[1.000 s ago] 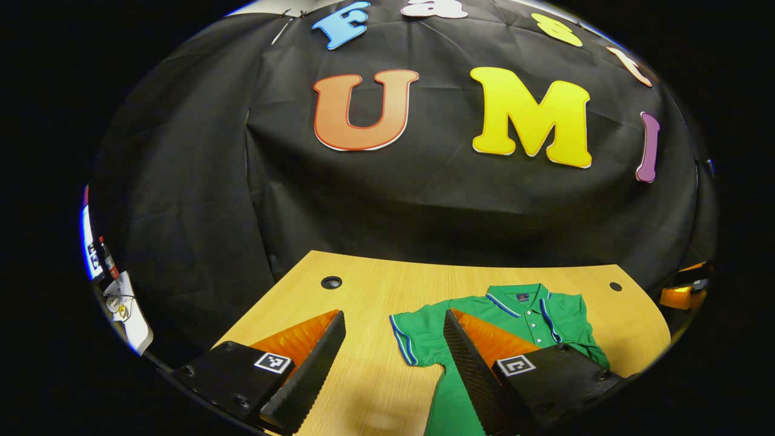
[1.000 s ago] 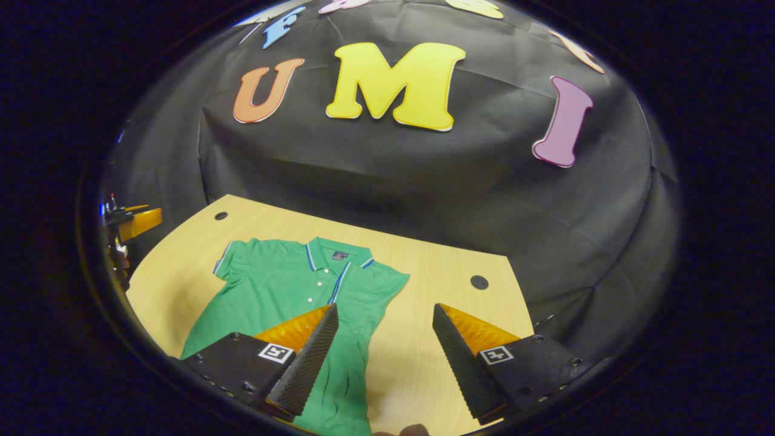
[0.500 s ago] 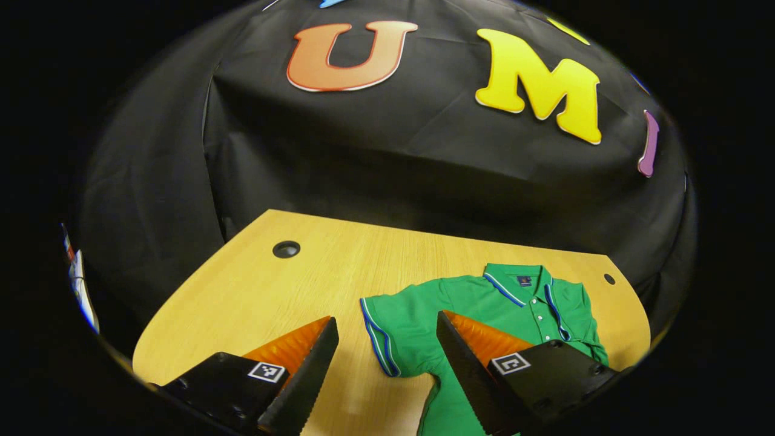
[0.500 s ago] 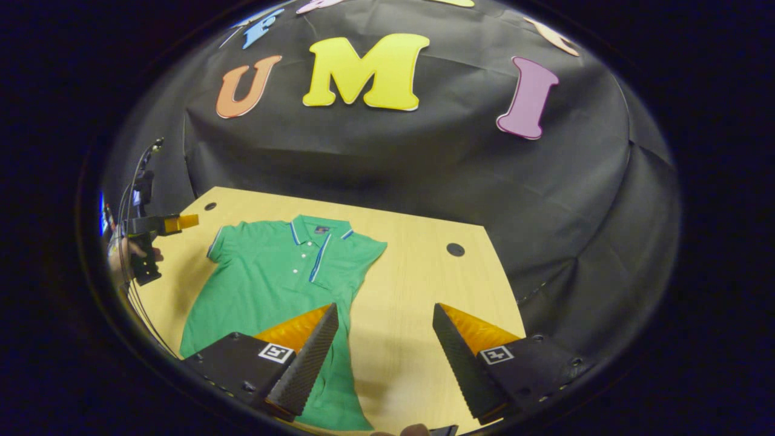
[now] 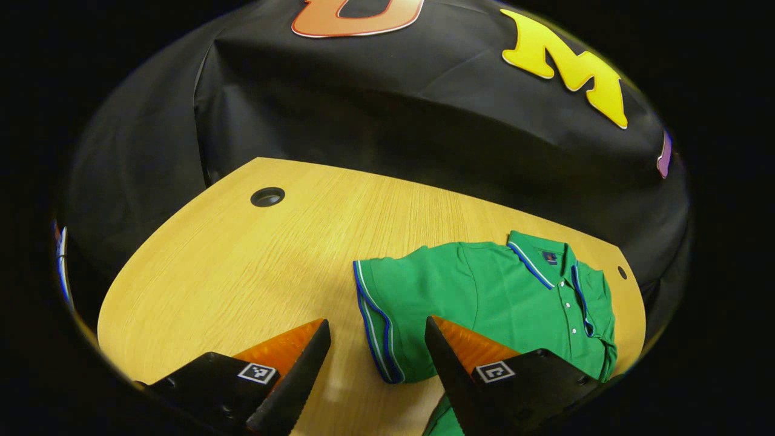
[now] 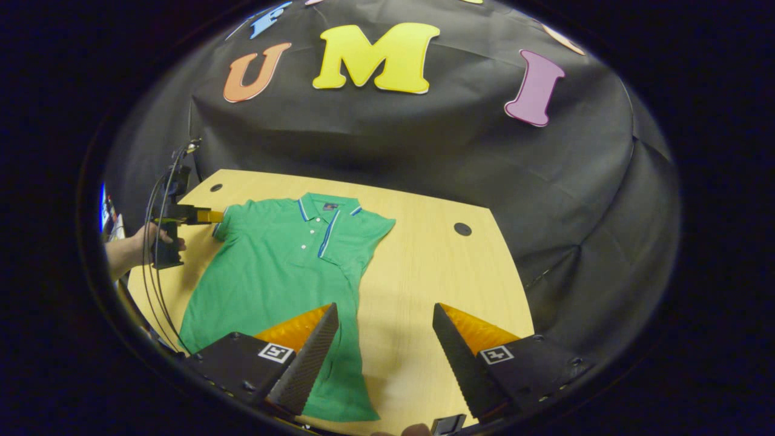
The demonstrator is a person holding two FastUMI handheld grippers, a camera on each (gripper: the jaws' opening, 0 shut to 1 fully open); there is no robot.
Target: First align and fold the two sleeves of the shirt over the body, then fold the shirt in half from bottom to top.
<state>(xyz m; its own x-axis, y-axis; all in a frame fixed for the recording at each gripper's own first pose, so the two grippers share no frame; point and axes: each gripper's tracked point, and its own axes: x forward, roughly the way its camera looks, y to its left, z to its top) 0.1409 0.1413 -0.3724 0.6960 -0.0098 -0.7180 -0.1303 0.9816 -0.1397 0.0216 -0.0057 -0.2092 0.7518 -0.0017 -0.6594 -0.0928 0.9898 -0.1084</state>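
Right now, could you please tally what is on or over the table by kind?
Green polo shirt: 1
Grippers, left gripper and right gripper: 2
Cable holes in the table, one and another: 2
Total: 5

Green shirt [image 6: 275, 266] with blue-and-white striped trim, on a light wood-grain table [image 6: 424, 284].

green shirt [image 6: 284, 260] flat on table [image 6: 436, 284], hand-held gripper [image 6: 382, 339] open
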